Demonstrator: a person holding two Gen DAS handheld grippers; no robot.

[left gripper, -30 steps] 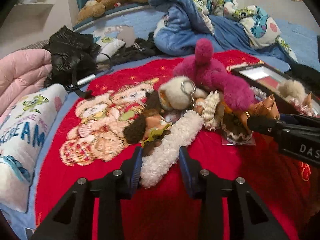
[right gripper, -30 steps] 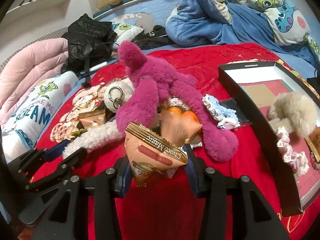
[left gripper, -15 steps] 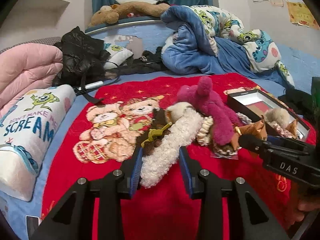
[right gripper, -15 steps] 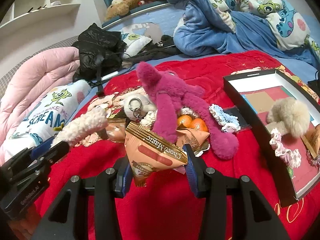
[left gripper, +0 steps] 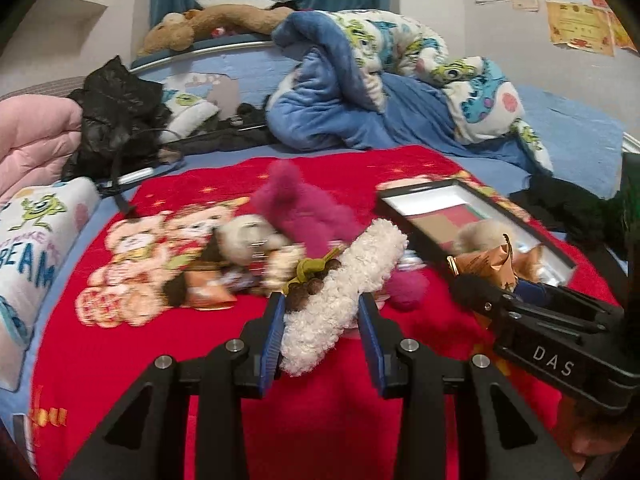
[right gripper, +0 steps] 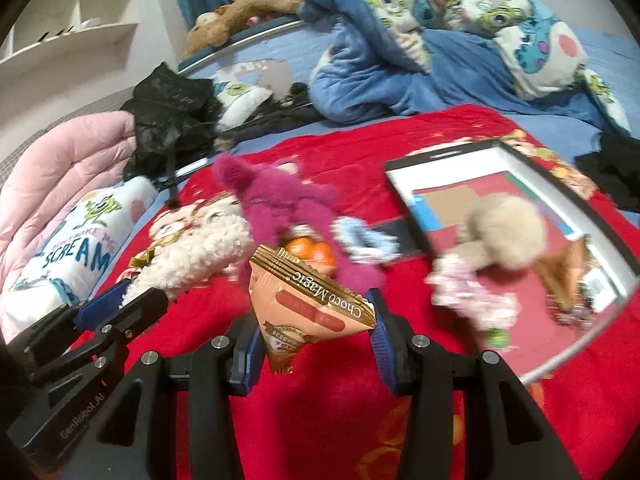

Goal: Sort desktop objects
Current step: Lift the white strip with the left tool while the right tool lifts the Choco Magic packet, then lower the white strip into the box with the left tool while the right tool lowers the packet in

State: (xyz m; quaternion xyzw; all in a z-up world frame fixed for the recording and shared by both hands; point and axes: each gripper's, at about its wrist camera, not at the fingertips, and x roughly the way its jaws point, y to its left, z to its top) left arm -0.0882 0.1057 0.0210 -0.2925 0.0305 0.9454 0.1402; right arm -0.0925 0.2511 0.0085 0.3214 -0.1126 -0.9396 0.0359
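Meanwhile, the left gripper (left gripper: 322,330) was clamped on a white fleecy toy (left gripper: 344,292) held above the red blanket (left gripper: 120,352). The right gripper (right gripper: 314,338) was clamped on a Choco Magic packet (right gripper: 308,300), near the open box (right gripper: 472,156) holding a beige pompom (right gripper: 506,232).

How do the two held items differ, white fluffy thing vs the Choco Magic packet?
Material: the white fluffy toy is soft curly plush; the Choco Magic packet is a smooth printed wrapper.
Shape: the toy is long and sausage-like; the packet is a pointed pouch with a crimped gold edge.
Holder: the toy sits in the left gripper, the packet in the right gripper.
Shared: both are clamped between blue-padded fingers above the red blanket.
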